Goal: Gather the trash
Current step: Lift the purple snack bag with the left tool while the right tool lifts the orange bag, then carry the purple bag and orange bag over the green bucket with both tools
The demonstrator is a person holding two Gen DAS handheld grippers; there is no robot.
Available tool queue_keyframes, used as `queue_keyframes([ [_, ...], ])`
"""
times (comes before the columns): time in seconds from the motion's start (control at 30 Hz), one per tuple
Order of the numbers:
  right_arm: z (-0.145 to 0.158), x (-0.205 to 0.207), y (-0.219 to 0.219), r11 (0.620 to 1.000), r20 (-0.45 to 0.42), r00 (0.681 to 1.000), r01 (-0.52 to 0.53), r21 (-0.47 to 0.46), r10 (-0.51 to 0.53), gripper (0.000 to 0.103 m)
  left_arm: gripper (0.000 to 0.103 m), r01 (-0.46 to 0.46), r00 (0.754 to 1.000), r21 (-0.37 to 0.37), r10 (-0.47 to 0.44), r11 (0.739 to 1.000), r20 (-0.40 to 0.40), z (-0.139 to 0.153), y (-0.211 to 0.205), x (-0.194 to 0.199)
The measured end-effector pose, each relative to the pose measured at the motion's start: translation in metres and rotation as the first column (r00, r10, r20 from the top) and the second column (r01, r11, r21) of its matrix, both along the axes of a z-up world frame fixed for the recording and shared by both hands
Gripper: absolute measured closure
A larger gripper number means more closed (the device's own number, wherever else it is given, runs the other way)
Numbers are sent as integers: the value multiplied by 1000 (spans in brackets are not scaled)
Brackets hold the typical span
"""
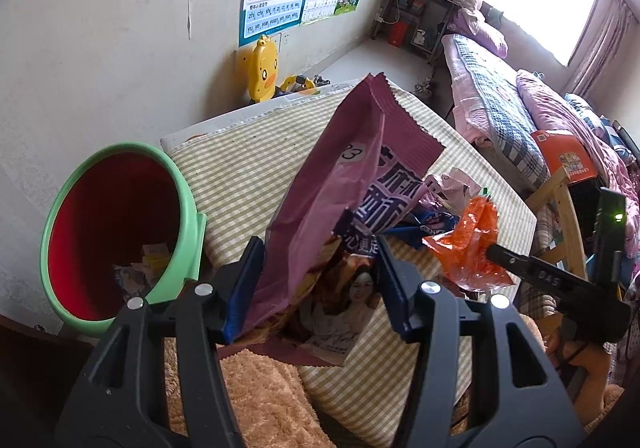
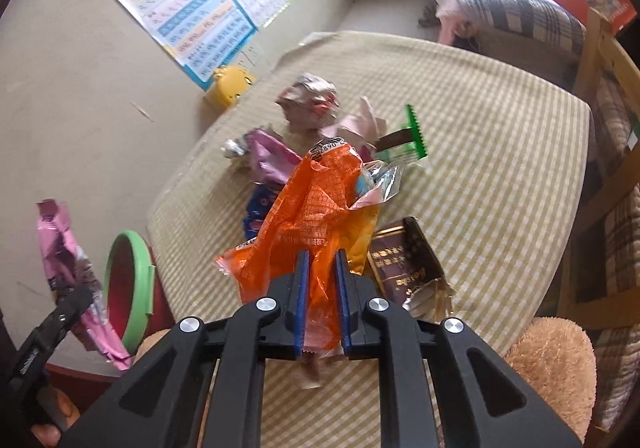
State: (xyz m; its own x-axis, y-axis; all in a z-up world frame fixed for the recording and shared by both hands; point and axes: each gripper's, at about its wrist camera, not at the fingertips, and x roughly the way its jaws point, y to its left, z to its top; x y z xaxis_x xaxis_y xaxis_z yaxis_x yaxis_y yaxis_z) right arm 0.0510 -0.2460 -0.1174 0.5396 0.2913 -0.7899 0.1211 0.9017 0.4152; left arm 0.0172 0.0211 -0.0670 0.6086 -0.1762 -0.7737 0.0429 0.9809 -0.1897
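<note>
The orange wrapper is sitting clamped between the blue pads of the right gripper, its crumpled upper part rising ahead of the fingertips over the checked tablecloth. The fingers are pressing together on it with only the thin film between them. Just to the right of those fingers a dark brown packet is lying on the cloth; further ahead, a green-edged wrapper, a blue wrapper and several pink and silver crumpled wrappers are lying in a loose heap.

The purple snack bag is standing between the fingers of the left gripper, which are holding it at its lower end, the bag's torn top rising well ahead of the tips. The fingers are standing partly apart, closed on the bag's bulk. To the left of these fingers, the green-rimmed red bin is tilting its mouth towards the camera beside the table edge, with a few scraps of paper at its bottom. A plush tan fabric is showing below the fingers.
</note>
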Motion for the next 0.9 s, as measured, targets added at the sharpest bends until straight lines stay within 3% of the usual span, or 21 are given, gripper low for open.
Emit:
queue_keyframes([
  [0.47, 57, -10, 33, 996, 162, 982, -90, -22, 93, 91, 50, -47, 997, 74, 43, 996, 61, 15, 11, -2],
  [0.9, 75, -13, 76, 983, 198, 963, -176, -59, 184, 91, 50, -106, 992, 71, 101, 992, 79, 17, 39, -6],
])
